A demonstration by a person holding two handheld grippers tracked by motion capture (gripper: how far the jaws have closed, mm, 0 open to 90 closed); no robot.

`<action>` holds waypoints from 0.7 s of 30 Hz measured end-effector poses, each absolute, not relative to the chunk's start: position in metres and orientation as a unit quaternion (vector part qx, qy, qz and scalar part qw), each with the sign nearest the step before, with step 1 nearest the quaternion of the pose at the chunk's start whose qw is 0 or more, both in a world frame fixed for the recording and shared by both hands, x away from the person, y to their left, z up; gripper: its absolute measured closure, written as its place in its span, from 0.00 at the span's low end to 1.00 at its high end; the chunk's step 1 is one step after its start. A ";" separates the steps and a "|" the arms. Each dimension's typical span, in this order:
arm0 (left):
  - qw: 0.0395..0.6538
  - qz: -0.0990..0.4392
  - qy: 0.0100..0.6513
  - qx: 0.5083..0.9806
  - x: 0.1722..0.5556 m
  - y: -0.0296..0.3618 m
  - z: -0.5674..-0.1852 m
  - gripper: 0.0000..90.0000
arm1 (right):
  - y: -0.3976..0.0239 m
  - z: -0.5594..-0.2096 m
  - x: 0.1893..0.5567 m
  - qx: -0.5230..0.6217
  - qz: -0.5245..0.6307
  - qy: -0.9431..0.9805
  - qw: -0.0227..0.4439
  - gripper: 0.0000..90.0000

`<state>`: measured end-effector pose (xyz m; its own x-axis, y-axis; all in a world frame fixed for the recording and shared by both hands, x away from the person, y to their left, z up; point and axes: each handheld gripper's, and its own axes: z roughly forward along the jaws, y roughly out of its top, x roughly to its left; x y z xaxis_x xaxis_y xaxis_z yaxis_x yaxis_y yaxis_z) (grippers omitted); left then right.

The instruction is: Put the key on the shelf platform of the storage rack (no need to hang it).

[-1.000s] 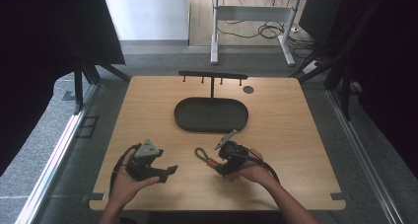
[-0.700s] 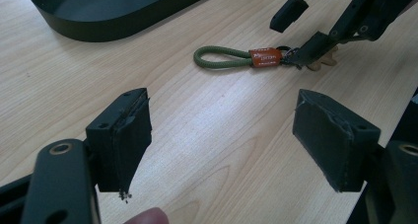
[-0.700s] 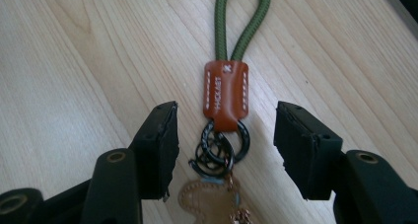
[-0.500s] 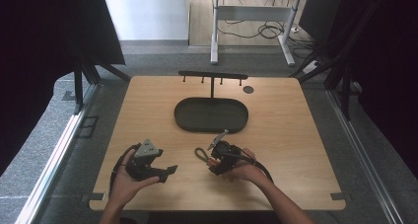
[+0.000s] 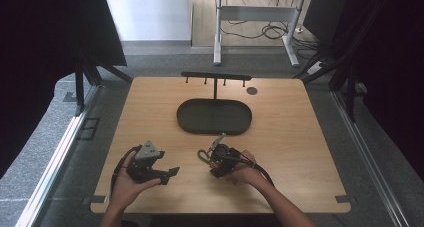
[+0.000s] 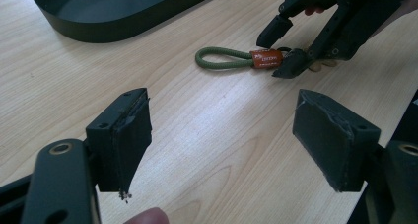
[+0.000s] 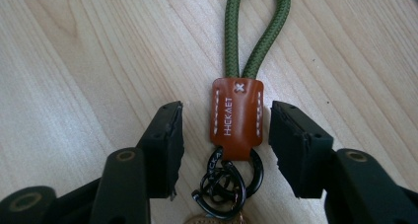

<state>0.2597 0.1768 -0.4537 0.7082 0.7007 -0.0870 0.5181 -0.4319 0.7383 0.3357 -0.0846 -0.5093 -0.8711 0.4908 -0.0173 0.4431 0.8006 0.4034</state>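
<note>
— So, where's the keychain (image 7: 236,120) sitting?

— Flat on the wooden table (image 5: 300,137), on my side of the dark oval tray (image 5: 214,116). My right gripper (image 7: 226,135) is down over it with the jaws apart, one on each side of the orange leather tab (image 7: 237,118), neither pad touching it that I can tell.

— Can you read anything on the tab?

— White stitching along both long edges, a stitched cross at the top, and stamped letters running lengthwise. They look like "HHCKAET", but I can't be sure of each one. The black metal rings (image 7: 226,182) below the tab carry small lettering too fine to read.

— And the cord?

— An olive green loop (image 7: 256,29) running out of the tab, away from my right gripper.

— Your other hand?

— My left gripper (image 6: 222,135) is spread wide with nothing between its jaws, held low above bare wood well to the side, pointing toward the keychain.
</note>
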 end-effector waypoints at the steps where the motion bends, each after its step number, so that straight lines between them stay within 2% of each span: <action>1: 0.390 0.117 0.364 0.838 0.260 0.177 -0.454 0.25 | -0.084 -0.510 0.336 0.247 0.196 0.947 0.061 0.55; 7: 0.390 0.118 0.364 0.837 0.260 0.178 -0.453 0.26 | -0.083 -0.510 0.335 0.247 0.197 0.947 0.063 0.64; 8: 0.390 0.118 0.364 0.838 0.260 0.177 -0.453 0.26 | -0.084 -0.510 0.336 0.248 0.198 0.946 0.064 0.70; 10: 0.390 0.118 0.364 0.838 0.260 0.177 -0.453 0.26 | -0.084 -0.509 0.335 0.252 0.199 0.945 0.064 0.72; 21: 0.390 0.117 0.365 0.837 0.260 0.177 -0.454 0.26 | -0.089 -0.507 0.337 0.250 0.199 0.946 0.055 0.74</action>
<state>0.2601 0.1771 -0.4539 0.7063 0.7024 -0.0884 0.5200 -0.4300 0.7381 0.3371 -0.0893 -0.5069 -0.8691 0.4946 -0.0048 0.4507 0.7959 0.4043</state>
